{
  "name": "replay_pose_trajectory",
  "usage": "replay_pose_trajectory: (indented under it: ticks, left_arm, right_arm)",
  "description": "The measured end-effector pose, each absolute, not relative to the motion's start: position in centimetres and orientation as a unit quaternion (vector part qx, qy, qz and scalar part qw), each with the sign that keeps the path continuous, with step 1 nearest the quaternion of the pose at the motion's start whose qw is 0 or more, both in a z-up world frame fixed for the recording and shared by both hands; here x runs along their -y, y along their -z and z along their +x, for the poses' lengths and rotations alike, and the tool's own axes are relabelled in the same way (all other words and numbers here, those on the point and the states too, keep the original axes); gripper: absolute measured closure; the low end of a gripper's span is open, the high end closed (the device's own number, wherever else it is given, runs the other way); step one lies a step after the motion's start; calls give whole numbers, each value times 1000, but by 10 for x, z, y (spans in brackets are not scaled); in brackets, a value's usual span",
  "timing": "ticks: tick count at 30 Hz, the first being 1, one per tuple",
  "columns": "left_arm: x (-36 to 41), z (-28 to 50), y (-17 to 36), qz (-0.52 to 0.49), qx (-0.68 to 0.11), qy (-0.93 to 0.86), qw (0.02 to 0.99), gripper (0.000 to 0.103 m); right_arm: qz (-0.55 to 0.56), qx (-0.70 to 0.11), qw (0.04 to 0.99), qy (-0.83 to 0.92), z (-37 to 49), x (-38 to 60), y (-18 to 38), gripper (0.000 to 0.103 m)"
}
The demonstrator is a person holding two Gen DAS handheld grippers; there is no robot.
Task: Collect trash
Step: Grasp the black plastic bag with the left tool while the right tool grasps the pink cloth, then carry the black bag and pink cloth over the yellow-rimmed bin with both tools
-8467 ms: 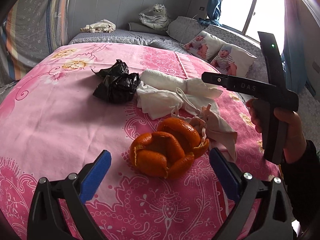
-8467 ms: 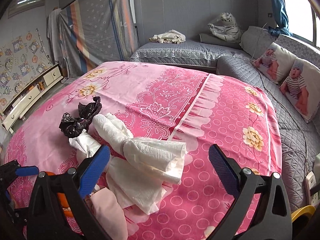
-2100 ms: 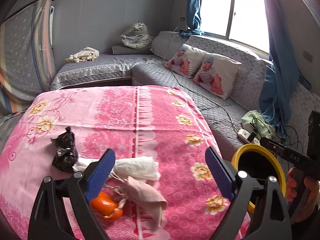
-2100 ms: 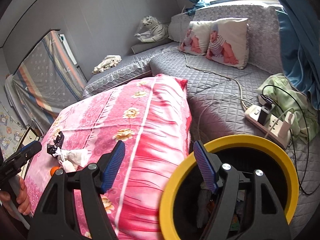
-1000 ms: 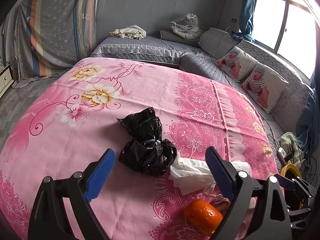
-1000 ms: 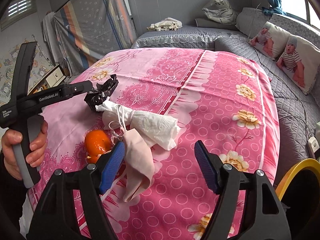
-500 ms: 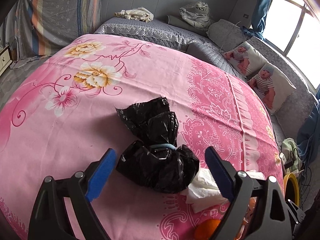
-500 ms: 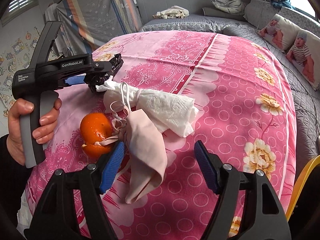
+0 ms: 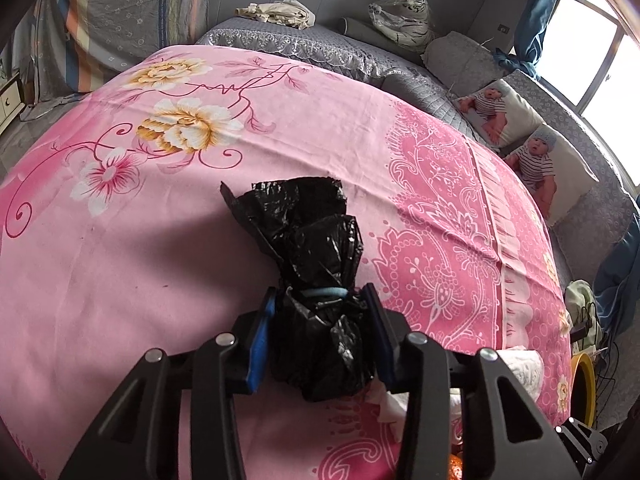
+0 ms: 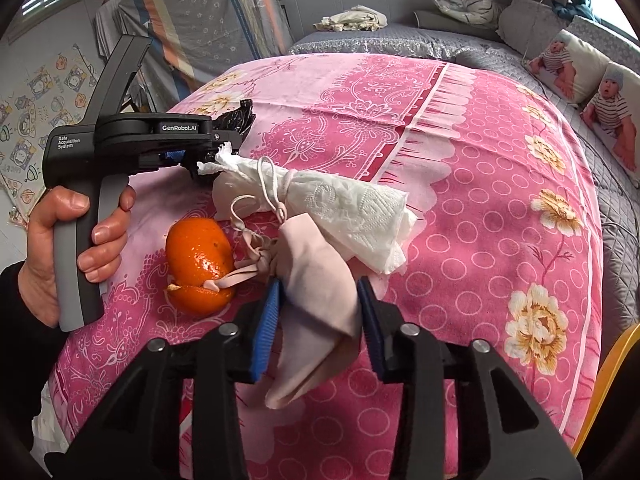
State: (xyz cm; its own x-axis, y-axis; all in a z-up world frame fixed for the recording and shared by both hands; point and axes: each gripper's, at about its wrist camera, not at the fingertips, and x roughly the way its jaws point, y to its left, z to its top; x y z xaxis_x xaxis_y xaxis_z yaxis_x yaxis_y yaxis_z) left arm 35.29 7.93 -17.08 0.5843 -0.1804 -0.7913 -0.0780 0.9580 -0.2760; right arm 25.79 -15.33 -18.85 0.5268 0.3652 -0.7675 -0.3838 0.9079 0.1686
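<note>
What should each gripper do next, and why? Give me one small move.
Probably lift both straight up a little. The left gripper, whose jaws have just been closing, now pinches the black bag near its blue tie; the right gripper, also just closing, has the pink mask between its pads. A small lift tests each grip and frees the mask's strap from the orange peel.

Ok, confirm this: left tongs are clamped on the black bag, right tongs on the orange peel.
Wrong about the right tongs: the right wrist view shows them on the pink mask, the orange peel beside them. Left tongs do clamp the black bag.
</note>
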Motion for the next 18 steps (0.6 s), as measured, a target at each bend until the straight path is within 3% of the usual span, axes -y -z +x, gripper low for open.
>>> replay_pose_trajectory:
  ticks: [6,18]
  left_arm:
    - [-86,345,160,-153,-445,27,882,67]
    - [-85,285,117,-121,-393,39,911,68]
  right_arm:
    - [-16,-426,879,-214,254,155,181,79]
    - [5,-400,895,-195,240,180,155,80]
